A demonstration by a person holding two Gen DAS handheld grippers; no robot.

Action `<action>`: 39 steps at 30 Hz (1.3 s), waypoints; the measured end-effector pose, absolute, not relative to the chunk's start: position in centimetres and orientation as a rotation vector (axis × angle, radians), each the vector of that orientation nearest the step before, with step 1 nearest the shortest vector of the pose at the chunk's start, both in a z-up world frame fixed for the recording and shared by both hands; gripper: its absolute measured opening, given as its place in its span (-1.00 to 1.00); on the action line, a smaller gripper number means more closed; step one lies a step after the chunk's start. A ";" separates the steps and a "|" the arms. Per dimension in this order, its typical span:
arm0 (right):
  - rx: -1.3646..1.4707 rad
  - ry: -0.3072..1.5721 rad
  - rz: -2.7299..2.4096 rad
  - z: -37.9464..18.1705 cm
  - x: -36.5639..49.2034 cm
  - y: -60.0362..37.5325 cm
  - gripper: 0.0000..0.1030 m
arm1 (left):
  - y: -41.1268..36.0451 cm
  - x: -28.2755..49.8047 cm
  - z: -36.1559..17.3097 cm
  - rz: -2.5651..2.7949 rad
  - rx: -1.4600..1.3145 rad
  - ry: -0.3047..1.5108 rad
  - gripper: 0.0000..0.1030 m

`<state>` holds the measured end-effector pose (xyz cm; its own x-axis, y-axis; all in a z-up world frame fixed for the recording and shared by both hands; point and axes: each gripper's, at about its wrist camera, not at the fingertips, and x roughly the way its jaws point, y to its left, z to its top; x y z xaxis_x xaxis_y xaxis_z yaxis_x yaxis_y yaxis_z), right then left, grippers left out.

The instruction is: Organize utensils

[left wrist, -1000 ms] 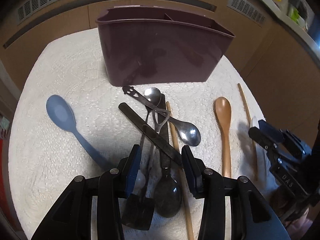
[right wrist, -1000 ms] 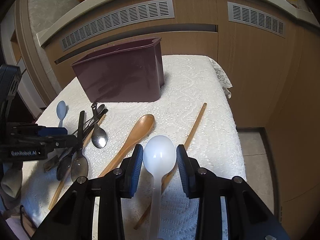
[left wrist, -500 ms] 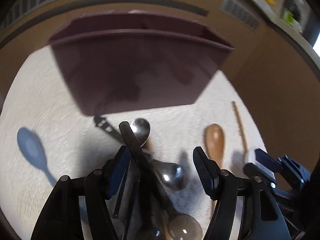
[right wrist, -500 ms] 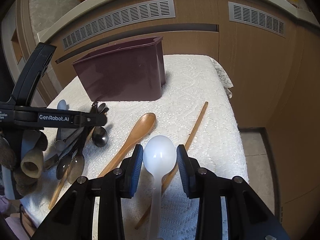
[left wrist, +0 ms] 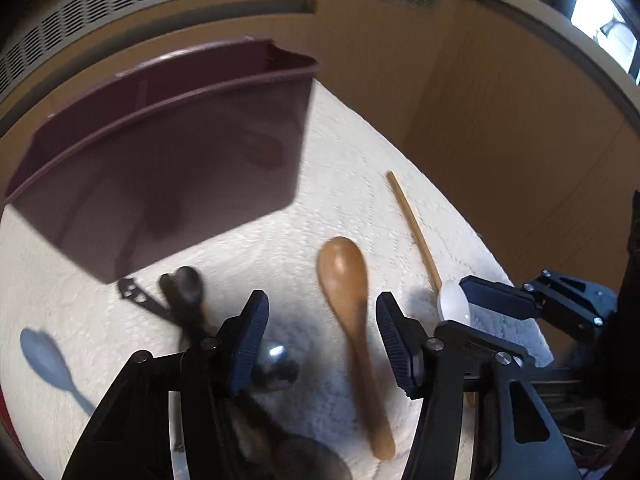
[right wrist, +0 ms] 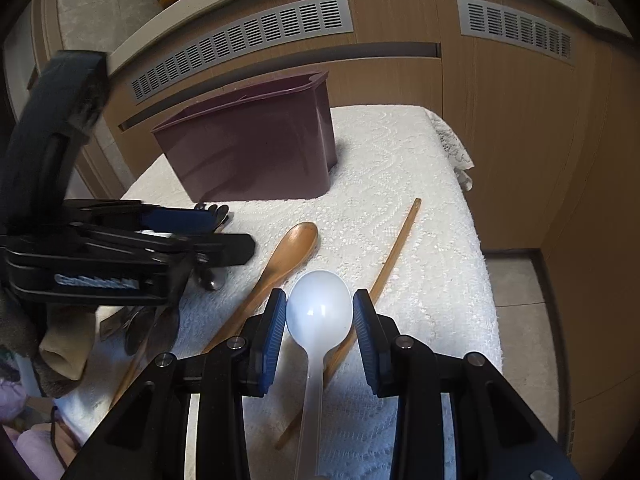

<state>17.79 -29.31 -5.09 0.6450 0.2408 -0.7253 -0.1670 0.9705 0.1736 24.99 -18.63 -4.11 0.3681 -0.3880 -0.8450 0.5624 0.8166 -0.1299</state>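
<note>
A white lace tablecloth [right wrist: 420, 184] covers the small table before wood cabinets with grey vent grilles [right wrist: 240, 44]. The maroon utensil caddy [right wrist: 248, 148] stands at the far side. The left gripper [left wrist: 320, 340], its jaws just closing, stands apart over the wooden spoon [left wrist: 348, 292]. The right gripper [right wrist: 320, 332] is clamped on the white plastic spoon [right wrist: 320, 308].

On a cloth-covered table [right wrist: 420, 152], a utensil caddy [right wrist: 248, 152] stands at the far end, before a cabinet front [right wrist: 500, 140]. In front of the caddy lies a heap of metal utensils [left wrist: 184, 296], with a plastic spoon [left wrist: 44, 356] to their left. To the right of the heap and in front of the caddy's right end lies a wooden spoon [right wrist: 280, 264], then a white spoon [right wrist: 320, 312], then a wooden stick [right wrist: 392, 252] farthest right.
</note>
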 end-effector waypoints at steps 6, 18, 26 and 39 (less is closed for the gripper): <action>0.083 0.863 0.186 -5.1 16.2 -31.1 -0.37 | -21.6 26.3 -5.5 -0.585 0.254 1.076 -0.23; 0.076 0.797 0.156 -2.7 15.0 -30.2 -0.38 | -13.6 19.2 -0.2 -0.508 0.074 0.806 -0.39; 0.017 0.580 0.173 3.8 14.6 -26.9 -0.38 | -7.0 17.2 9.9 -0.423 -0.022 0.463 -0.40; -0.060 0.121 0.157 16.0 23.3 -23.6 -0.38 | -2.7 25.7 19.4 -0.327 -0.060 0.201 -0.40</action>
